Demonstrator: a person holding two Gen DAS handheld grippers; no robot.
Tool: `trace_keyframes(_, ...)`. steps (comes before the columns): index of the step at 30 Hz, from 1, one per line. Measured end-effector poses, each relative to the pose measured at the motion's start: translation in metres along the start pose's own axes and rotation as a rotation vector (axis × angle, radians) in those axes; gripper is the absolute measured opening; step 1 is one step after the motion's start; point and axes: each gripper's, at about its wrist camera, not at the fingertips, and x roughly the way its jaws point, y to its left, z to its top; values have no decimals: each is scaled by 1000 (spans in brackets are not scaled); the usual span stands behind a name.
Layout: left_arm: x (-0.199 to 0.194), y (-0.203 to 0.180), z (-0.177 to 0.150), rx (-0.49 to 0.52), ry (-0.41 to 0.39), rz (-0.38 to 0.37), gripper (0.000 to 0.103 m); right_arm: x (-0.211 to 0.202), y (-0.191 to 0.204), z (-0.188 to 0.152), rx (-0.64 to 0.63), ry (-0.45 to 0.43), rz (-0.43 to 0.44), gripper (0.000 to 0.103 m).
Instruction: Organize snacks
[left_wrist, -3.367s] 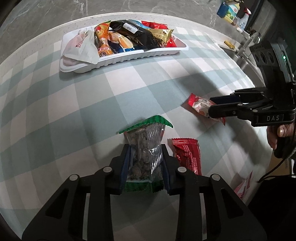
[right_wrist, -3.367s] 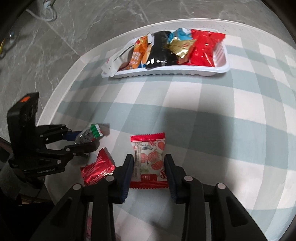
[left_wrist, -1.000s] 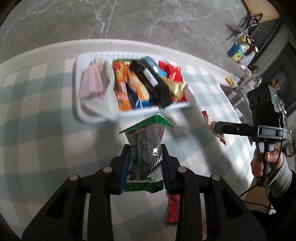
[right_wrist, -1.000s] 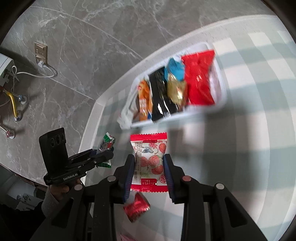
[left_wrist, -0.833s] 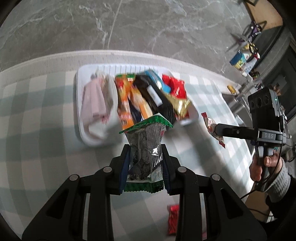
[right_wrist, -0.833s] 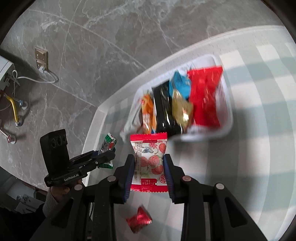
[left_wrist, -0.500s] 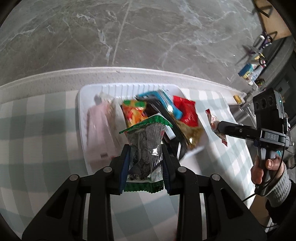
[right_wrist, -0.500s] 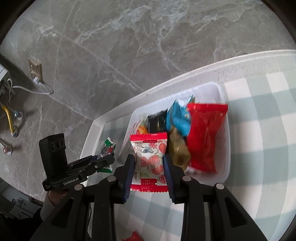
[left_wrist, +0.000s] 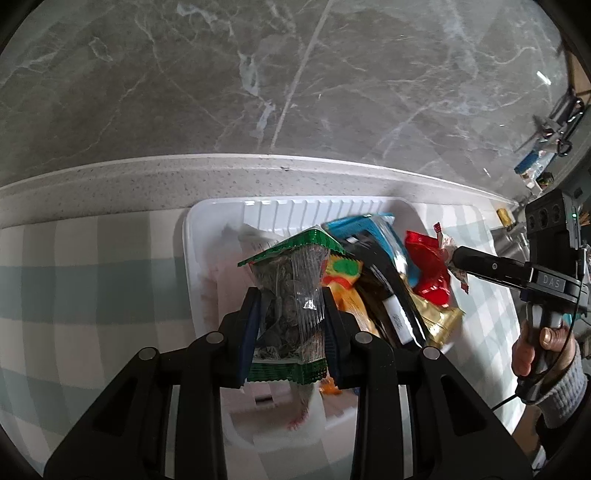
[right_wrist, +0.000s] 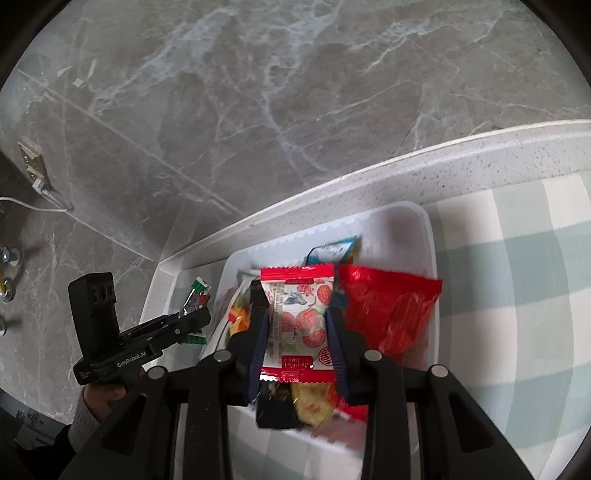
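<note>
Black "DAS" right claw (left_wrist: 452, 258), "GenRobot.AI" left claw (right_wrist: 201, 319)

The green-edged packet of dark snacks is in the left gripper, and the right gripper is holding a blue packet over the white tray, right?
Not quite. The left gripper does hold the green-edged packet, but the right wrist view shows the right gripper clamped on a red-and-white packet with strawberries, not a blue one, over the white tray.
</note>
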Motion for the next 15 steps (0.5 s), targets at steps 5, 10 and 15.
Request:
trace_keyframes(5, 16, 3, 9, 5, -2, 26, 30, 11, -4, 7, -8, 7, -27, 34)
trace_keyframes(10, 25, -4, 12, 32, -5, 55, 32, 14, 0, 7, -37, 11, -53, 34)
trace_keyframes(15, 21, -11, 10, 46, -21, 64, 43, 8, 6, 3, -51, -1, -61, 36)
